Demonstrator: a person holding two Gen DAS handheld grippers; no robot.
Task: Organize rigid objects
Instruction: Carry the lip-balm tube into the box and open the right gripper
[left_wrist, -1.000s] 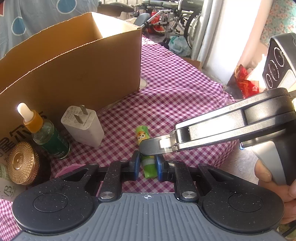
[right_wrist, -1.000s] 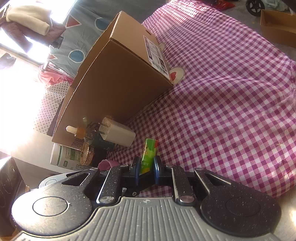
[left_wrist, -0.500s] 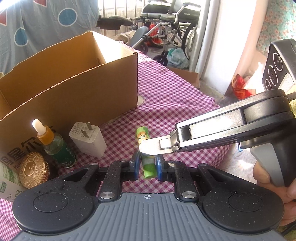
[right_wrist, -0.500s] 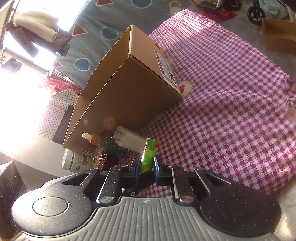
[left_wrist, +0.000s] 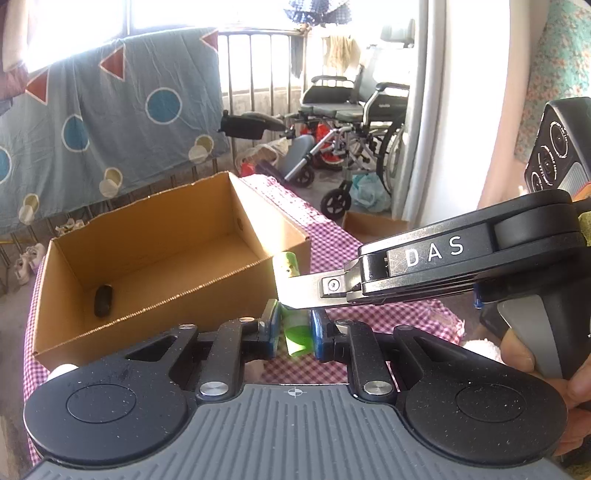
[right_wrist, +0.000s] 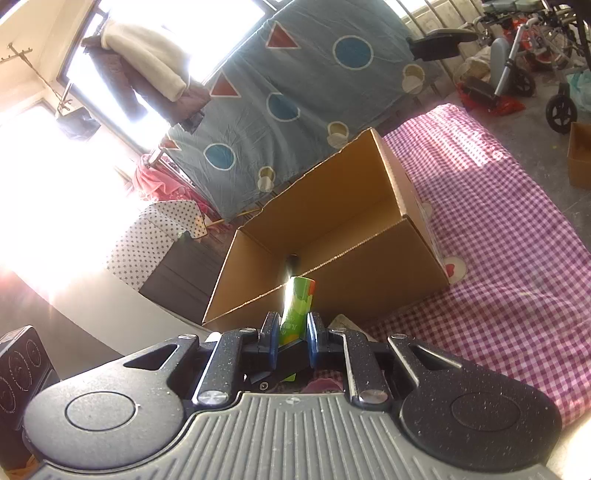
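Observation:
A small green tube (left_wrist: 296, 329) with a cartoon print is held by both grippers at once. My left gripper (left_wrist: 293, 326) is shut on its lower end. My right gripper (right_wrist: 290, 332) is shut on its middle; its arm crosses the left wrist view from the right (left_wrist: 424, 266). The tube (right_wrist: 297, 308) stands nearly upright in the air, just in front of the near wall of an open cardboard box (left_wrist: 159, 254). A small dark object (left_wrist: 103, 300) lies on the box floor. The box also shows in the right wrist view (right_wrist: 332, 236).
The box stands on a purple checked cloth (right_wrist: 517, 240). A wheelchair (left_wrist: 354, 125), a small cardboard box on the floor (left_wrist: 373, 225) and a patterned blue sheet (left_wrist: 110, 110) lie beyond the table. A white cap (left_wrist: 62, 369) peeks out at lower left.
Both grippers have risen together with the green tube, from near the cloth to the height of the box rim. The box's inside now shows; the bottles and charger have dropped out of view.

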